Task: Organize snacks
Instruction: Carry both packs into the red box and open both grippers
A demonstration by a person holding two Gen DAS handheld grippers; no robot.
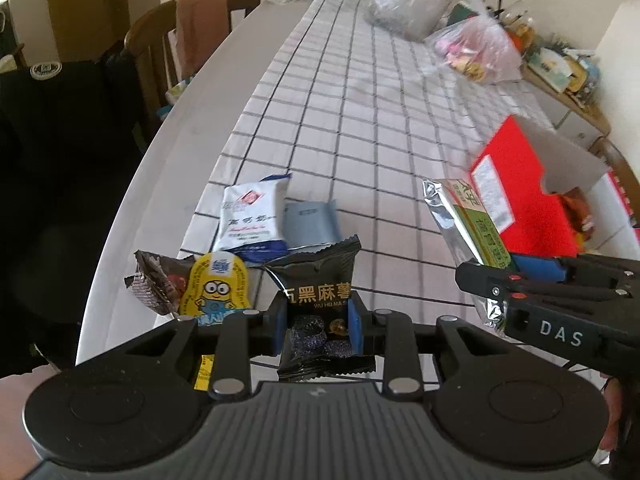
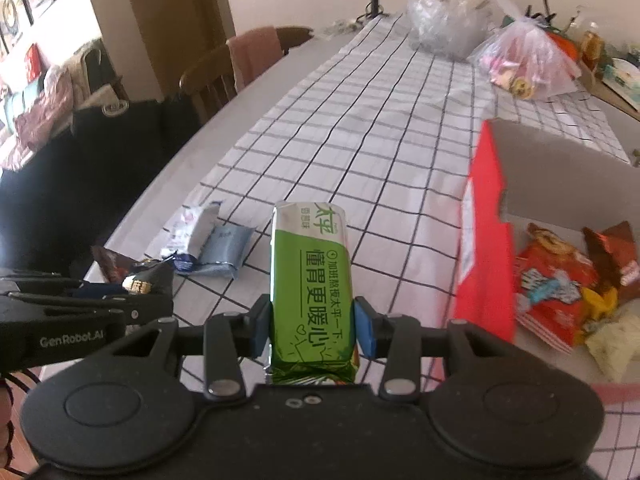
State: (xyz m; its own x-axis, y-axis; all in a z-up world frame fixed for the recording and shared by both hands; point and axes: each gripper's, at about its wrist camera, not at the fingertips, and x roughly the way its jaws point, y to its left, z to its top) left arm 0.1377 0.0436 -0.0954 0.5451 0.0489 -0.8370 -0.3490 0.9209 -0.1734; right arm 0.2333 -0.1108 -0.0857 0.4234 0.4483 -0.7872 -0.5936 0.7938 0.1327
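- Left gripper (image 1: 319, 322) clenches a black snack packet (image 1: 316, 280), low centre of its view.
- Right gripper (image 2: 314, 326) clenches a green packet (image 2: 310, 276), left of the red box (image 2: 484, 240).

Bright diffuse daylight, soft shadows, strong fisheye curvature and dark corners, motion blur on the red box (image 1: 516, 196), washed-out far checked tablecloth (image 2: 360, 120), slight haze

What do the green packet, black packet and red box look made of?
Green packet: metallised foil film, glossy; silver reverse shows in the left wrist view.
Black packet: thin plastic film, slightly shiny, with crimped serrated ends and creases.
Red box: likely paperboard, printed red outside, plain grey inside, with a stiff flat flap.
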